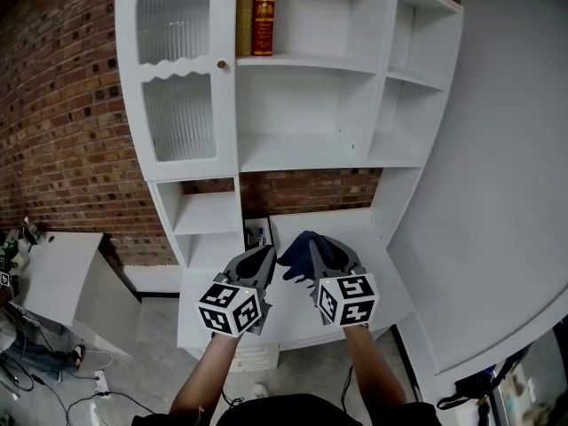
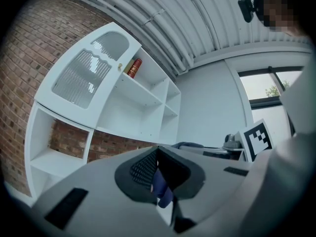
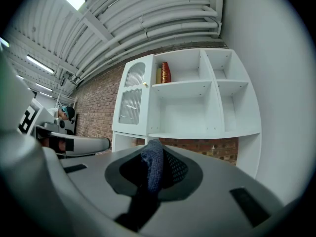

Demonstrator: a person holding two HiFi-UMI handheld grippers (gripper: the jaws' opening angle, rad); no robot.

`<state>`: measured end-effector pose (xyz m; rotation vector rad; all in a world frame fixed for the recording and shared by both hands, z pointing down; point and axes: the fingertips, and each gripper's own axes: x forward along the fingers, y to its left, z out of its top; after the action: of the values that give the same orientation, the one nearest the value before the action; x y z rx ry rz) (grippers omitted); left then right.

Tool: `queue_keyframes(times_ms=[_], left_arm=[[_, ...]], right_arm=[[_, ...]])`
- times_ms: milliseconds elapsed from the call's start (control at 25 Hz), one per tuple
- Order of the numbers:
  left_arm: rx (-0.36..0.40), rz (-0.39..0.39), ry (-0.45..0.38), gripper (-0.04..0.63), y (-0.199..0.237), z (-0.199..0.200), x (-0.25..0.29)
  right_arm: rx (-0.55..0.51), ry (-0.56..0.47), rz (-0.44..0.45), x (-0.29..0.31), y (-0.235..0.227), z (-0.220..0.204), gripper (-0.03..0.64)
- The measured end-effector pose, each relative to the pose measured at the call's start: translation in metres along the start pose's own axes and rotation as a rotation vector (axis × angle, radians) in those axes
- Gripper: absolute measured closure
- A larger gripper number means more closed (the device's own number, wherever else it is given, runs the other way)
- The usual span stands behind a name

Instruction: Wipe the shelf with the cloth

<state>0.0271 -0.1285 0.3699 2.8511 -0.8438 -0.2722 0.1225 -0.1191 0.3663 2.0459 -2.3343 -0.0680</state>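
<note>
A dark blue cloth [image 1: 304, 250] hangs bunched between my two grippers in front of the white shelf unit [image 1: 302, 153]. In the head view my left gripper [image 1: 264, 256] is at the cloth's left edge, and my right gripper [image 1: 327, 254] is on its right side. A blue scrap of cloth [image 2: 162, 189] shows pinched in the left gripper [image 2: 159, 169]. The right gripper [image 3: 152, 158] is shut on a thick fold of the cloth [image 3: 153, 168]. Both are held just above the unit's lower counter shelf [image 1: 337, 224], apart from it.
Two books [image 1: 257, 3] stand on the top shelf beside a ribbed glass door [image 1: 177, 69]. A brick wall [image 1: 62, 105] is on the left and a plain grey wall [image 1: 506, 167] on the right. A white table [image 1: 53, 273] and floor cables [image 1: 53, 380] lie at lower left.
</note>
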Motion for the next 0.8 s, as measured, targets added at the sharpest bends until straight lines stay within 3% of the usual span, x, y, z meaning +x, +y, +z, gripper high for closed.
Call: queue_keyframes(times_ms=[800], left_arm=[[0.008,0.007,0.010,0.580,-0.067,-0.019,-0.007]], right_arm=[[0.013,-0.006,0.027,-0.062,-0.020,-0.006,0.551]])
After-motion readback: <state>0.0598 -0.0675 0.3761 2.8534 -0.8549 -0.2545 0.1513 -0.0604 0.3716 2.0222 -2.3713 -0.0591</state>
